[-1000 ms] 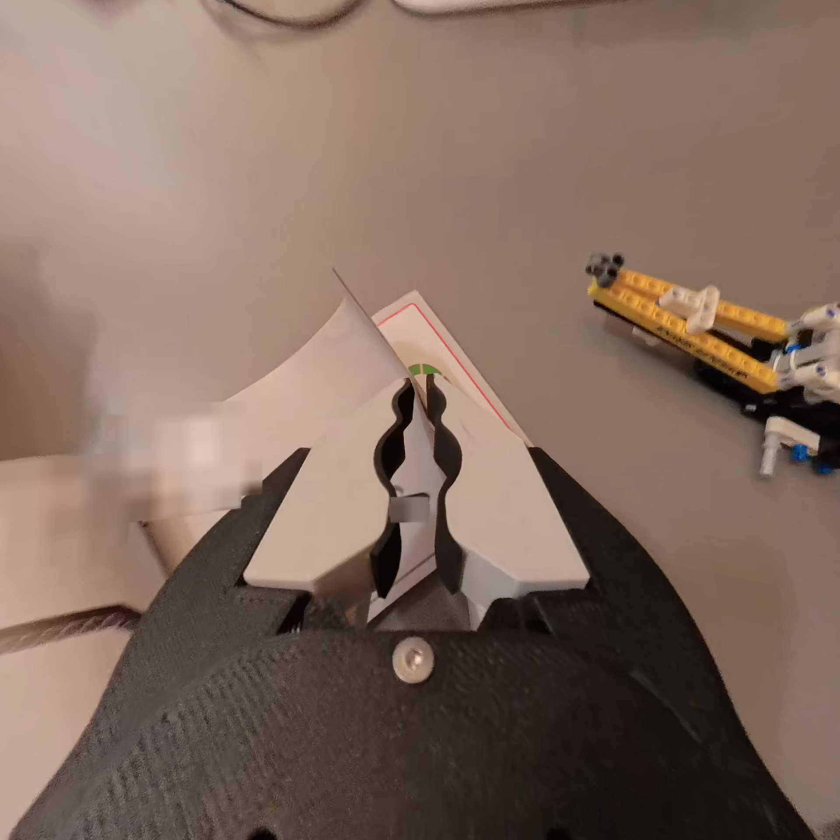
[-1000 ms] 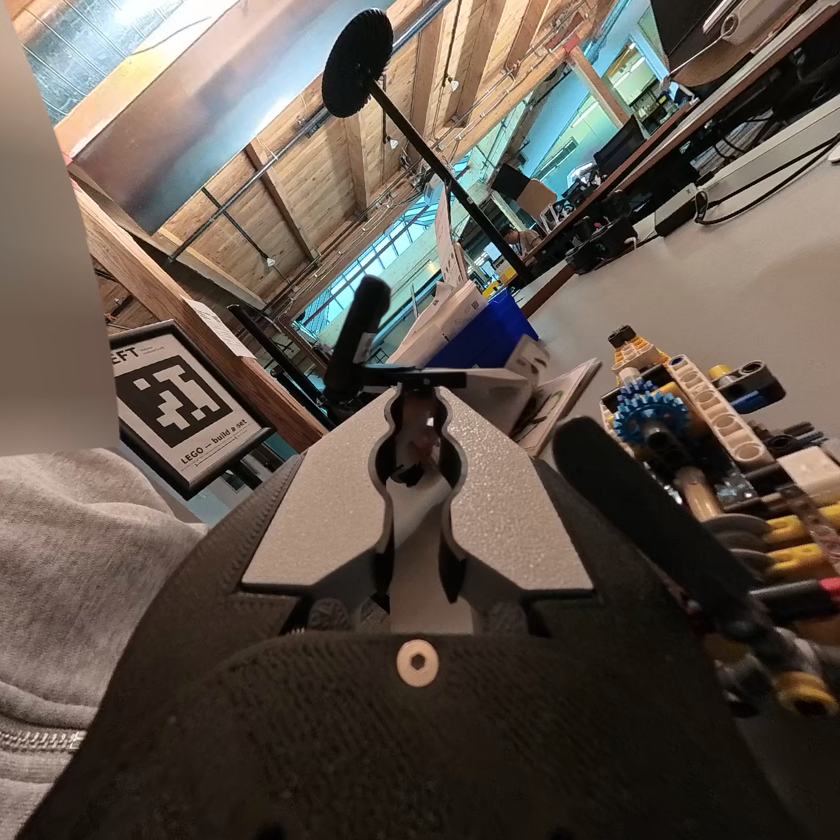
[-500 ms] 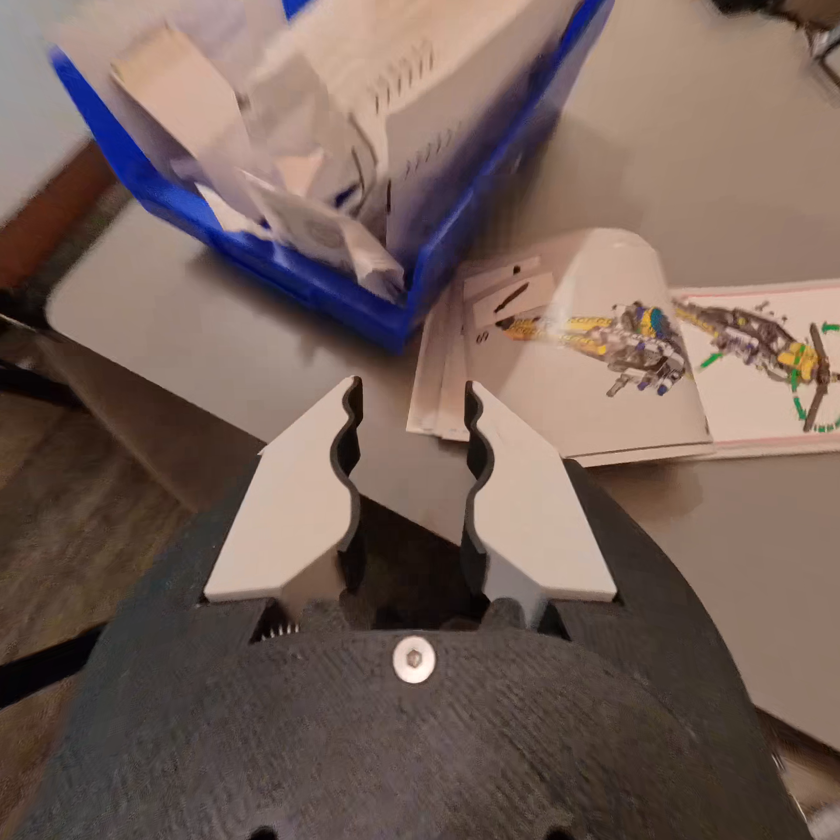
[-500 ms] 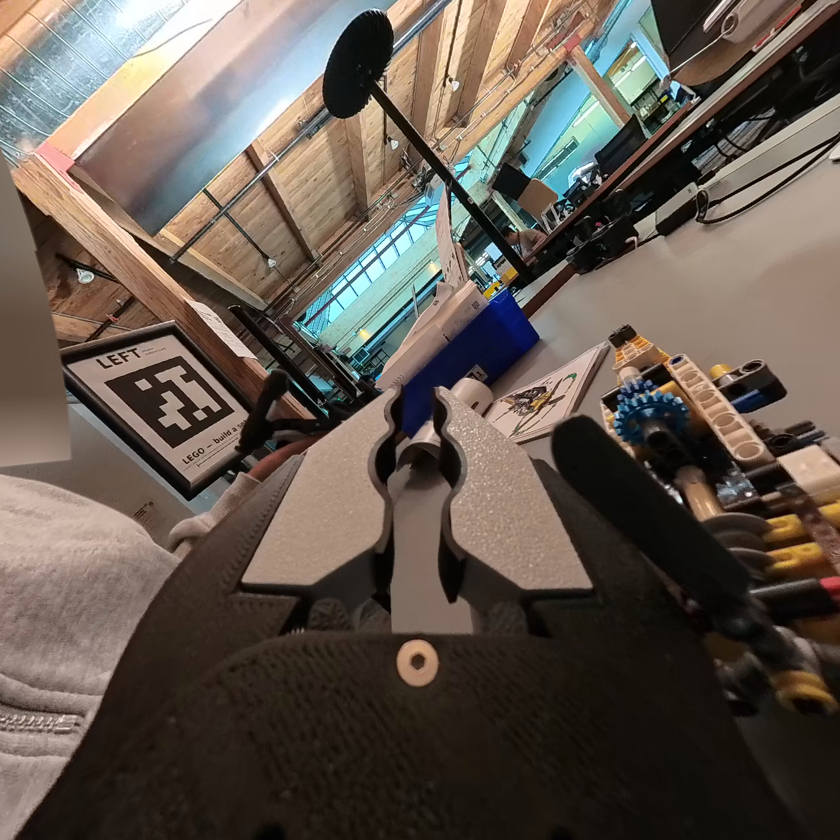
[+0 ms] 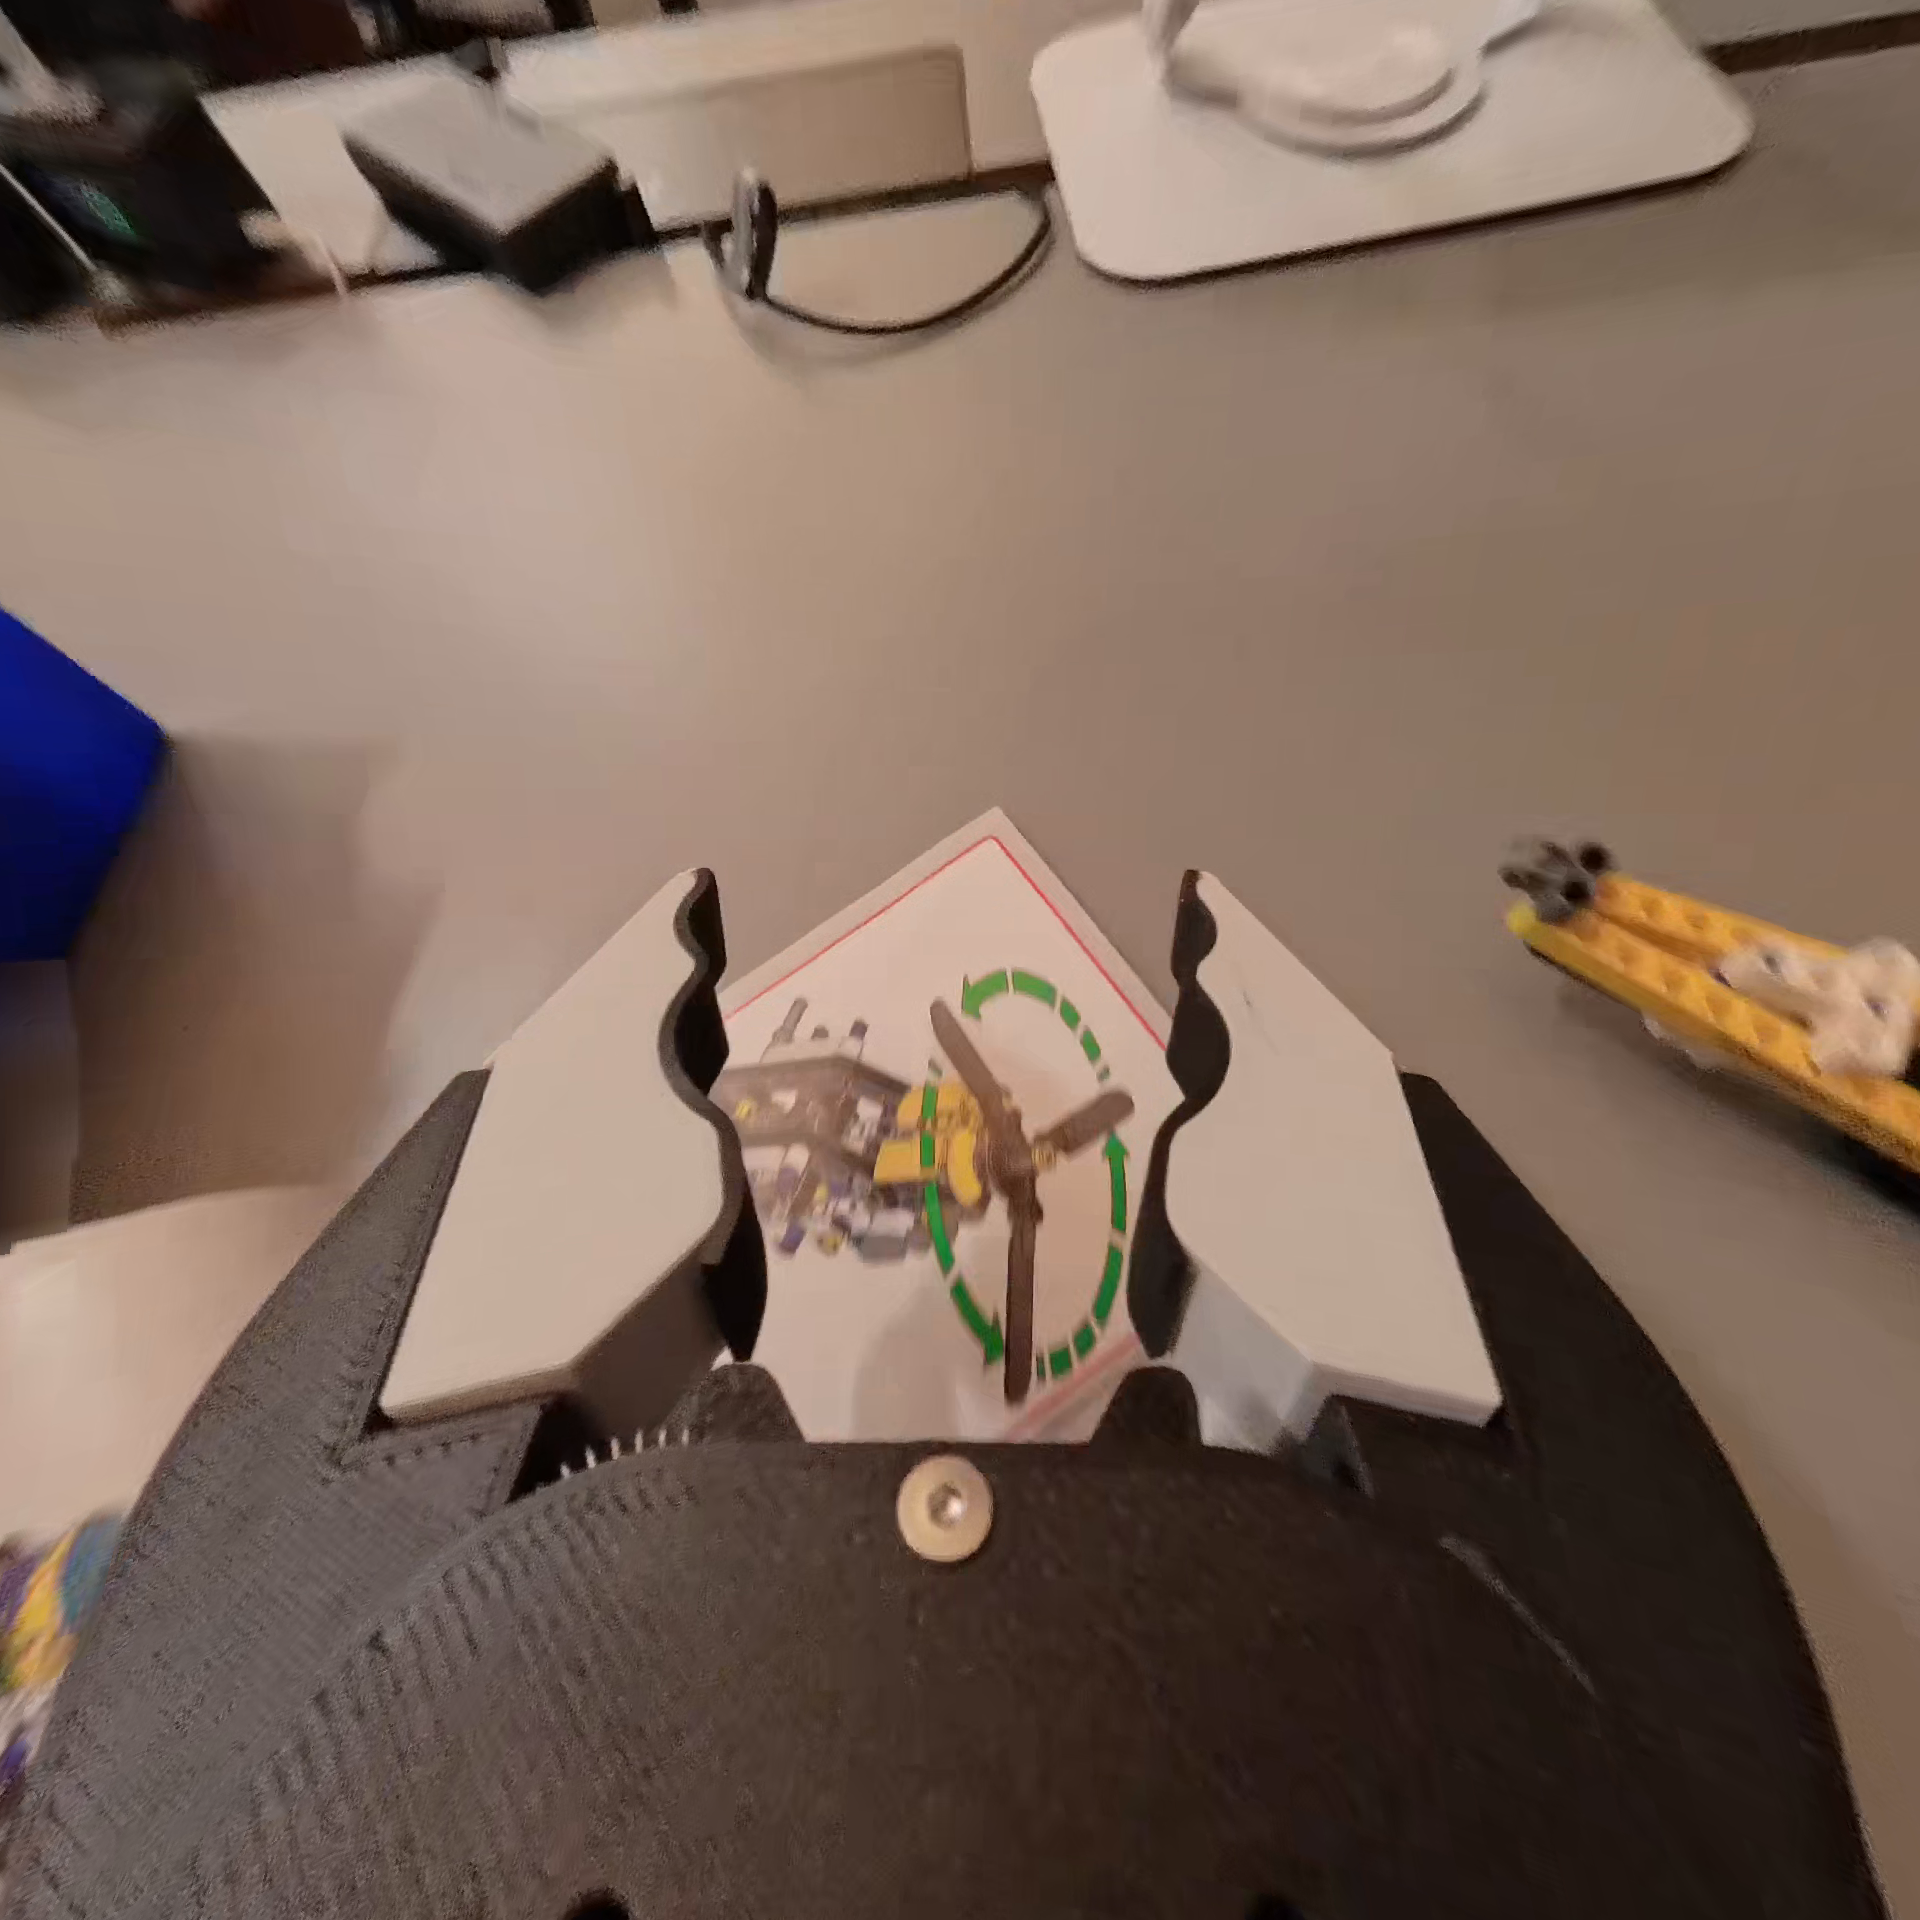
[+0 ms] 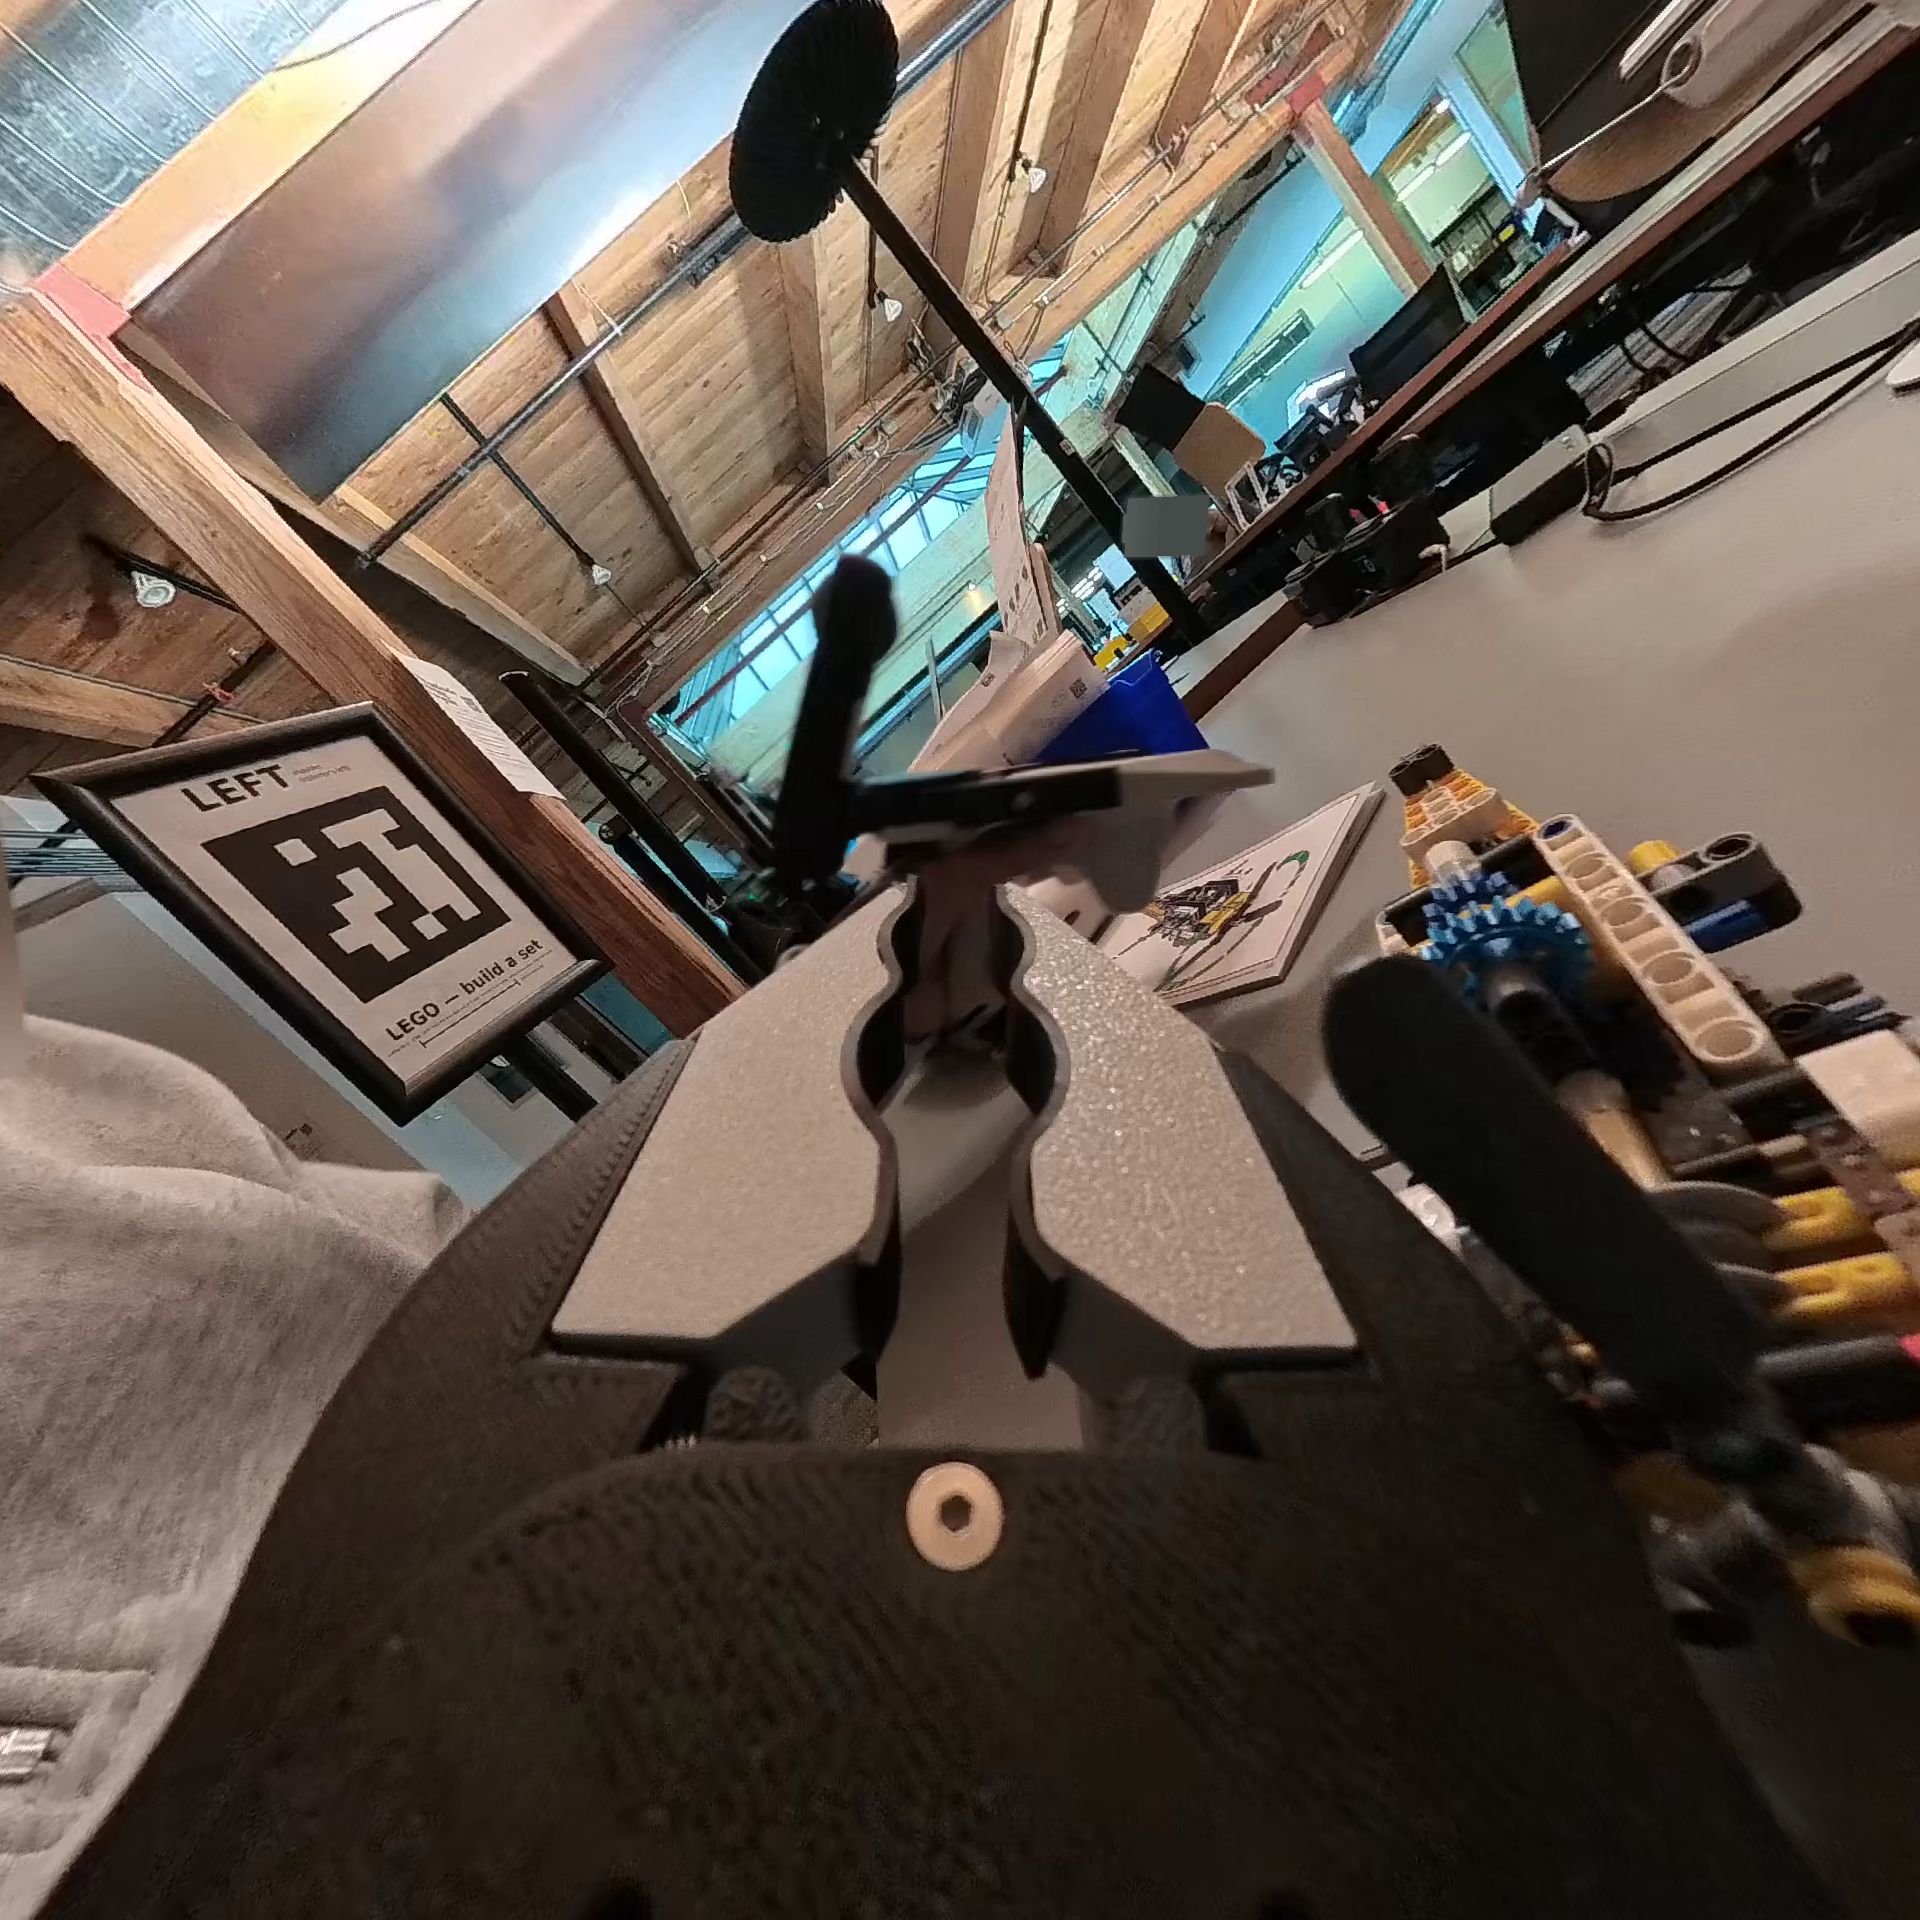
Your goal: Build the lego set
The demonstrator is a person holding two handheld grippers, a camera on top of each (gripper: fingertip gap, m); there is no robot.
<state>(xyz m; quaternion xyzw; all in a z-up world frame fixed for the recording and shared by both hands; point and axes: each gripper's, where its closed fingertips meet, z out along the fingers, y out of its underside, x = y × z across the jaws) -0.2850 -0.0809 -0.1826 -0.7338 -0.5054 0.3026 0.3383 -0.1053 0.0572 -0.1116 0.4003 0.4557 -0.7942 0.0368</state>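
My left gripper [image 5: 948, 883] is wide open and empty, hovering over the open instruction booklet [image 5: 935, 1039], whose page shows a rotor ringed by green arrows. A yellow Lego beam assembly [image 5: 1704, 987] lies on the table to its right. My right gripper [image 6: 958, 899] sits low by the table, tilted upward, its jaws a narrow gap apart with nothing between them. The partly built Lego model [image 6: 1621, 935], with a blue gear [image 6: 1501, 940] and a black rotor blade [image 6: 1507, 1164], is close on its right. The left gripper [image 6: 1174, 779] and the booklet [image 6: 1247, 914] also show in the right wrist view.
A blue bin [image 5: 62, 790] stands at the left and also shows with boxes in it in the right wrist view [image 6: 1122, 727]. A white monitor stand [image 5: 1403, 135], a power brick [image 5: 488, 187] and cables line the far edge. A framed marker sign [image 6: 343, 894] and a grey sleeve [image 6: 156, 1299] are at the left. The blue gear [image 6: 1501, 940] lies some 8 cm from my right tips, 20 cm from my left tips.
My left gripper let go of the booklet page, swung left toward the blue bin, then came back over the booklet and opened wide. The right gripper has not moved.
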